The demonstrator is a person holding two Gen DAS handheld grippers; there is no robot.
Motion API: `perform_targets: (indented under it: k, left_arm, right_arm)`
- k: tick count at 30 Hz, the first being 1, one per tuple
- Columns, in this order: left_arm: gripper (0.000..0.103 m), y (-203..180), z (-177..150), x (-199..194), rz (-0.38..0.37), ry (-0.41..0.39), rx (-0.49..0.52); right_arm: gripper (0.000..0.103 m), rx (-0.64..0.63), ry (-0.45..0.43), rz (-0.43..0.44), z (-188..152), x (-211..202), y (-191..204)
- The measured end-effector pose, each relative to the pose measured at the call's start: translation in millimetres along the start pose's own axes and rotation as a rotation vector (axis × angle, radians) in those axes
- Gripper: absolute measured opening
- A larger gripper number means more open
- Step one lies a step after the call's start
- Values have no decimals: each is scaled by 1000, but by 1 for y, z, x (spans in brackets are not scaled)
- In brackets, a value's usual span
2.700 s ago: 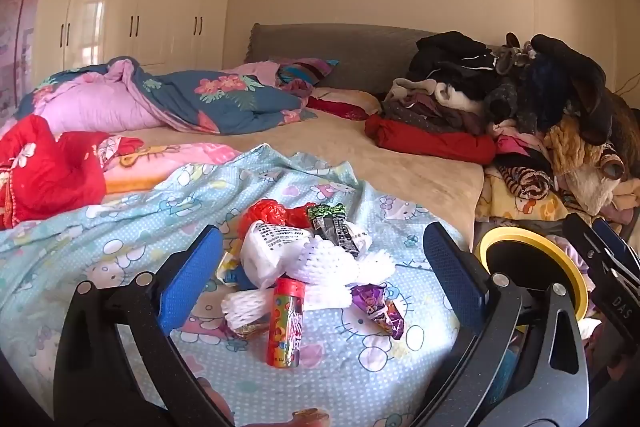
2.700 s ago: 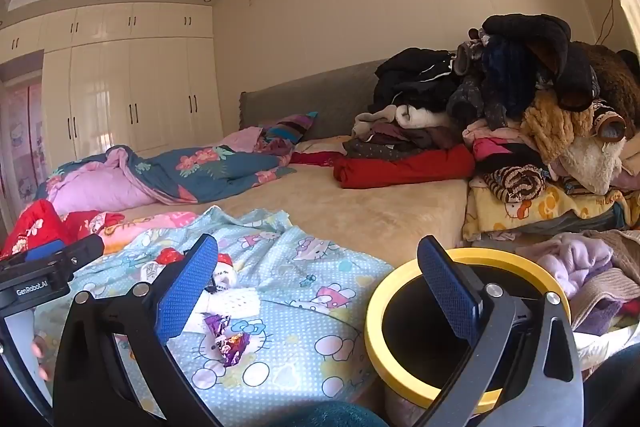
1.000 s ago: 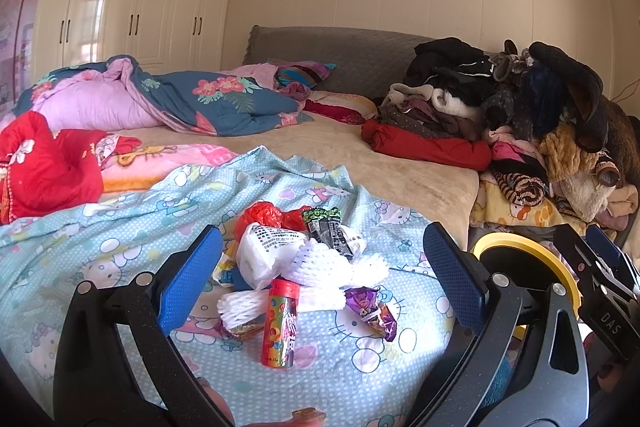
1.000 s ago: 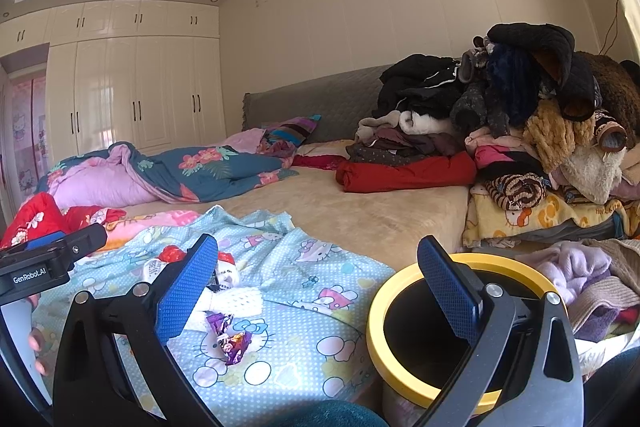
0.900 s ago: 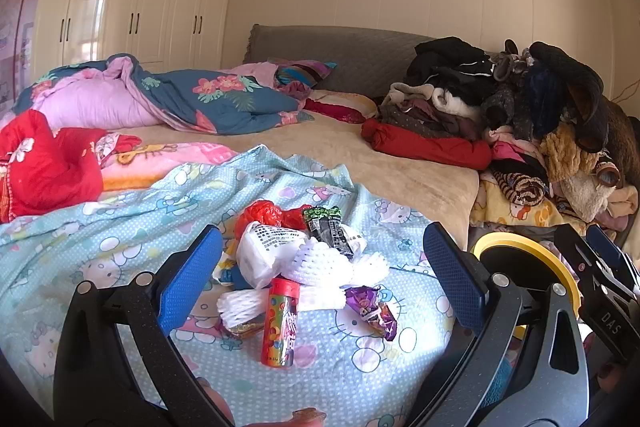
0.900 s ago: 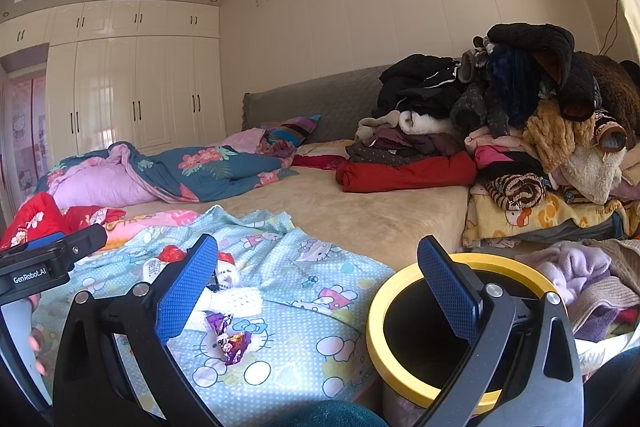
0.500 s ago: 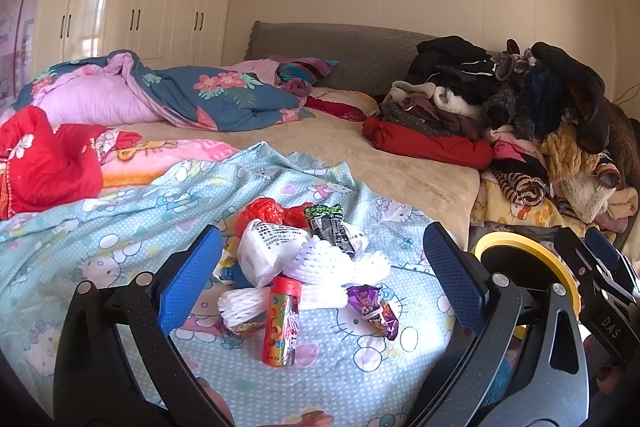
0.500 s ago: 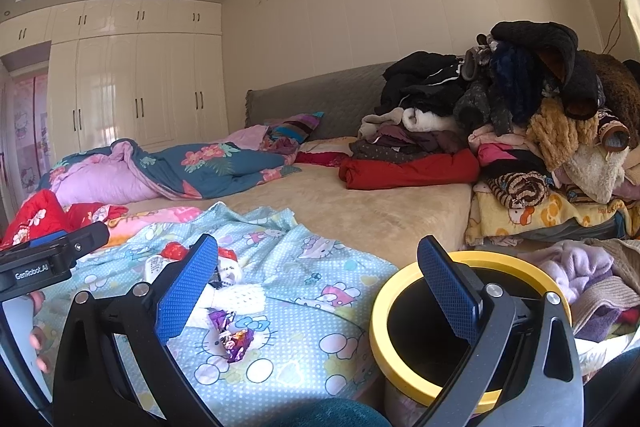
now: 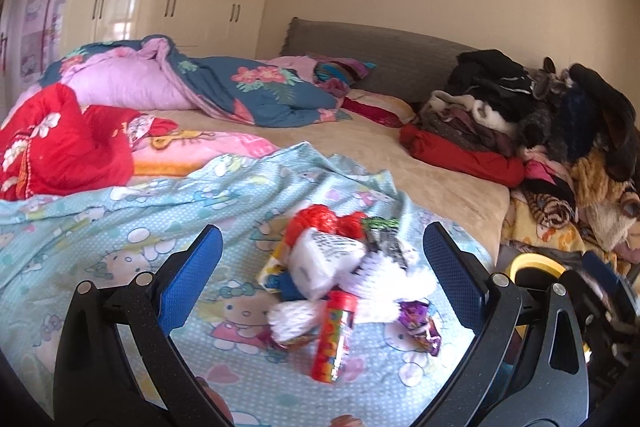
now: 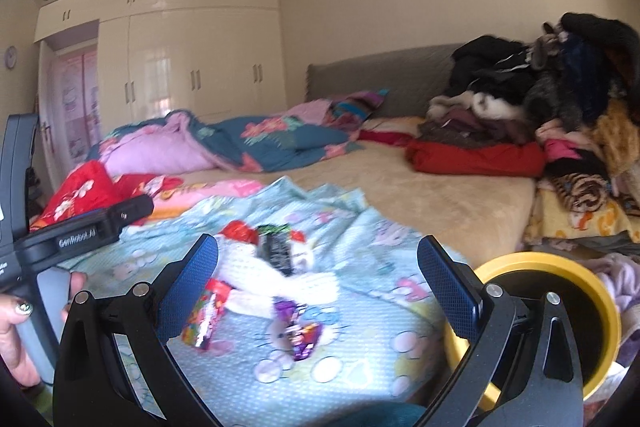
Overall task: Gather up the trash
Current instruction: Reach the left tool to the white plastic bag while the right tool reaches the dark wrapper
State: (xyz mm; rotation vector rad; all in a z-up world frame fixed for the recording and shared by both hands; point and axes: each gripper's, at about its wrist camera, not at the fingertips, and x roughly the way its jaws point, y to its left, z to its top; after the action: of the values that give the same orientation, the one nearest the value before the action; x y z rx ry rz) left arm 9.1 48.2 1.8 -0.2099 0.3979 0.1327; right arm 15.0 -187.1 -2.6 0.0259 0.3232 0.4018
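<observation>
A small heap of trash lies on the light blue cartoon sheet. It holds a red plastic bag, white foam netting, a dark wrapper, a colourful candy tube and a purple wrapper. My left gripper hangs open above and short of the heap, holding nothing. My right gripper is also open and faces the same heap: the candy tube, purple wrapper and foam netting. A yellow-rimmed black bin stands beside the bed, to the right.
Piled clothes fill the bed's right side. A blue floral quilt and red fabric lie at the left. White wardrobes line the far wall. A hand holds the left gripper's handle.
My right gripper has swung left towards the trash heap, so the bin now sits at the right edge of its view. The left view has shifted slightly and is blurred.
</observation>
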Motion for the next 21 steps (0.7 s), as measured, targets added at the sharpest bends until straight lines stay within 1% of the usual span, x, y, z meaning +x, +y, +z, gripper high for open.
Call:
perform_targets:
  k: [7,10,13,15,18,21]
  left_arm:
    - [92,37,7,14,38,14,-62]
    - [92,48,9,20,23,18,-71]
    - [92,55,10,30,-24,43,-79]
    - [92,54,11,38,-48,65,-67]
    - [92,52,10,56,-88,125,-67]
    - [92,48,8,75,-91,176,-65]
  right_arm:
    - [97,-29,79,85,3,31,25]
    - [97,-34,106,116,7,46,31]
    - [97,-27,132,140,15,64,32]
    - [97,-7,160,160,20,79,26]
    - [97,-2,205,173,26,100,17]
    - [97,9,245,177,29,119,7]
